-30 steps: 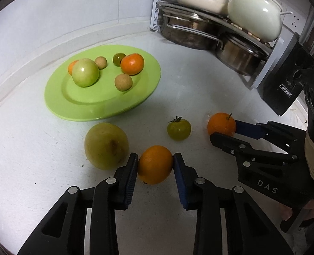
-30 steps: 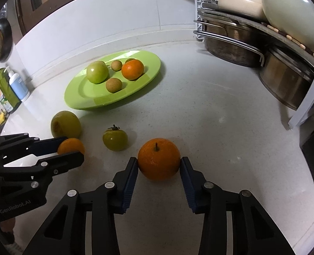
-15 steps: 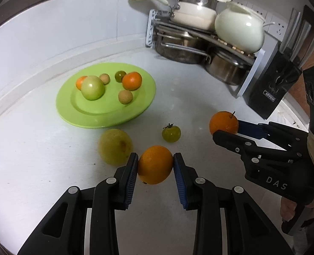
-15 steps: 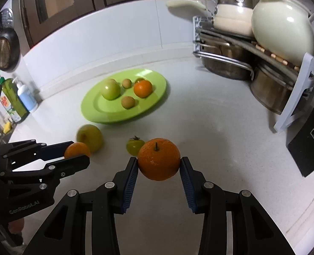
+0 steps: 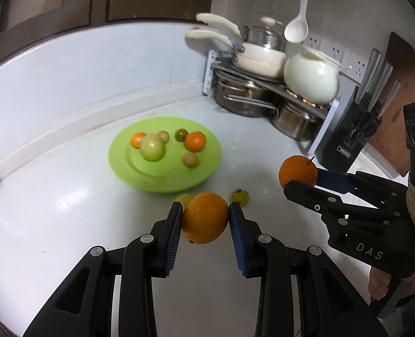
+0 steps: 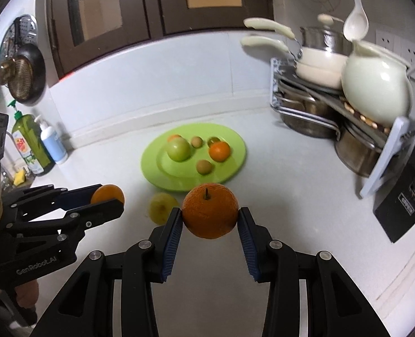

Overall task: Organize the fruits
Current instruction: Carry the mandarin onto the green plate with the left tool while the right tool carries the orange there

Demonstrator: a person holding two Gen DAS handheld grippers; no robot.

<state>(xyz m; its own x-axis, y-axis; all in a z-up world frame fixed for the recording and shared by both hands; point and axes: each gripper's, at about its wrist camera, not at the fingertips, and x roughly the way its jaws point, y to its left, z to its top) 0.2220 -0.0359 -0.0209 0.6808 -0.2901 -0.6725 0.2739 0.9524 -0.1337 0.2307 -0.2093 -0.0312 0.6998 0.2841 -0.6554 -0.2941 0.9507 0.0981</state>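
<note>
- The left gripper (image 5: pixel 205 219) pinches an orange (image 5: pixel 205 218) in the air, short of the green plate (image 5: pixel 151 179); round skin between flat pads could slip and drop it onto the counter (image 5: pixel 53 210).
- The right gripper (image 6: pixel 209 219) pinches a stemmed orange (image 6: pixel 209 210) just beside it — the two could knock together on the way.
- The plate already holds several fruits; a careless release could set them rolling.
- A yellow fruit (image 6: pixel 161 207) and a small green tomato (image 5: pixel 239 196) wait on the counter below.

Domestic kitchen, white countertop (image 6: pixel 305 185), rack of steel pots (image 5: pixel 244 98), knife block (image 5: pixel 353 137), wall sockets (image 5: pixel 336 53), dish soap bottle (image 6: pixel 29 143).
</note>
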